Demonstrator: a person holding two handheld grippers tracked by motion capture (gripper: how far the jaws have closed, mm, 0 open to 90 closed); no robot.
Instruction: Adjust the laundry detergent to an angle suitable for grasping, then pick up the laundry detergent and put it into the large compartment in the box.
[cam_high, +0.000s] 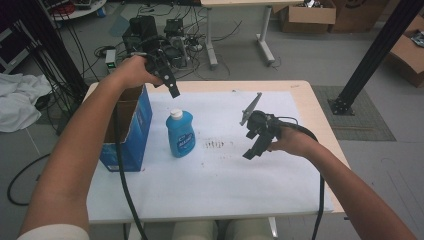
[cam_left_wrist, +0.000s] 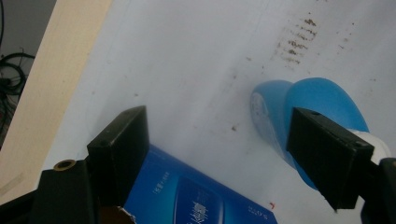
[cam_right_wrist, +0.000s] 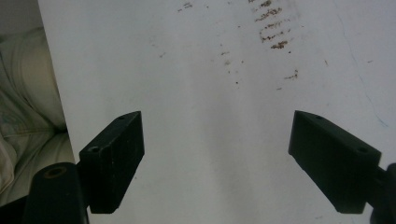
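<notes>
Two hand-held grippers are working over a table (cam_high: 305, 100) whose top is lying under a white sheet (cam_high: 210, 180), the sheet bearing a patch of brown specks (cam_high: 216, 144) near its middle. An open blue cardboard box (cam_high: 131, 130) is standing at the sheet's left edge, and an upright blue bottle (cam_high: 180, 134) with a white cap is standing just beside it, apart from both grippers. The left gripper (cam_high: 170, 82) is hovering above the box's far corner and the bottle, its jaws spread wide and gripping nothing; its own view is looking down on the bottle's shoulder and the box's printed side. The right gripper (cam_high: 254, 145) is hanging low over bare sheet, well to the right of the bottle, jaws likewise wide and empty. By judgement, the step in hand is the left gripper's approach to the bottle; the next move is calling for a descent that brackets the bottle's body before closing. Beyond the table, cables (cam_high: 150, 55), equipment, further cardboard boxes (cam_high: 307, 17) and a black metal post (cam_high: 372, 55) are occupying a grey floor.
</notes>
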